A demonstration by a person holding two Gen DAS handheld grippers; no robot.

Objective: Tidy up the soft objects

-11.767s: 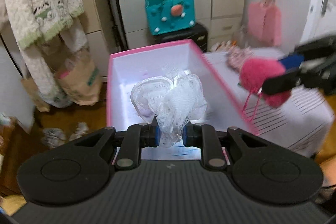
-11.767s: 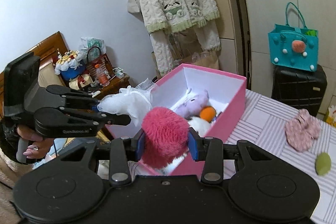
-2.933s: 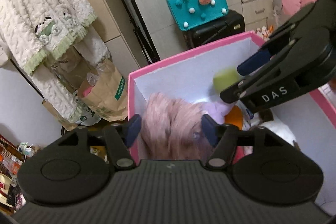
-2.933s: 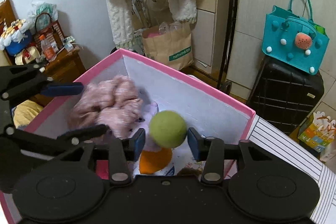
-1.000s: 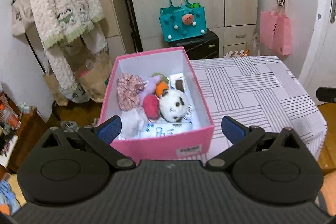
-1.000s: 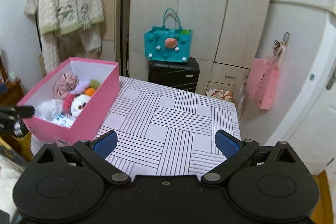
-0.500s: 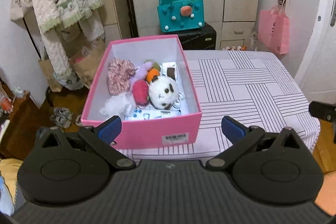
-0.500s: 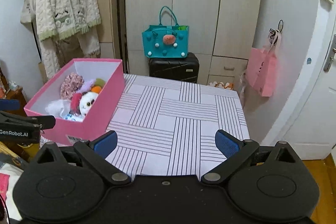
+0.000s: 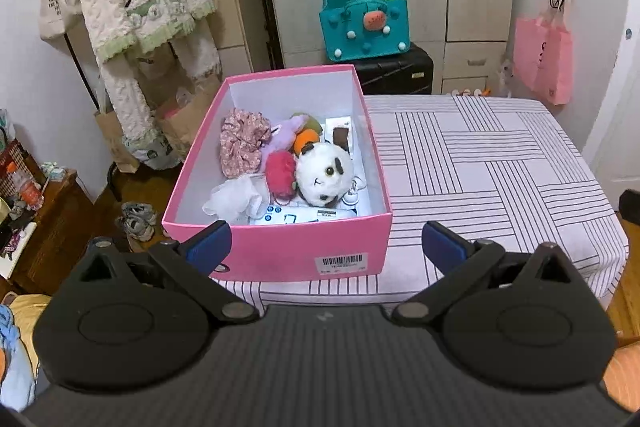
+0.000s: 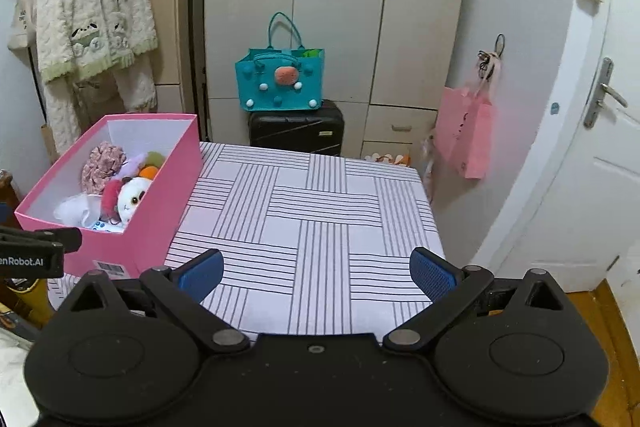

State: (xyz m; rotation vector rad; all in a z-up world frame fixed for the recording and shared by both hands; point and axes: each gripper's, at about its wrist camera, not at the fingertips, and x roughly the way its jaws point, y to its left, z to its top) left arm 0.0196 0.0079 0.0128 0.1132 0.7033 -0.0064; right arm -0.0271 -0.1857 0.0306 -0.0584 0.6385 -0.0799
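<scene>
Running lengthwise away from both wide-spread, empty grippers, pink box (image 9: 280, 255) holds soft toys (image 9: 324, 173)

The left wrist camera looks down from just before the near end of the open pink cardboard box (image 9: 280, 251), straight along its length, close enough to see inside. The right wrist camera sits further right and back, facing across the striped tablecloth-covered table (image 10: 320, 211), the box at its left. Both views share the box, table and teal felt handbag (image 10: 280, 79) beyond.
</scene>
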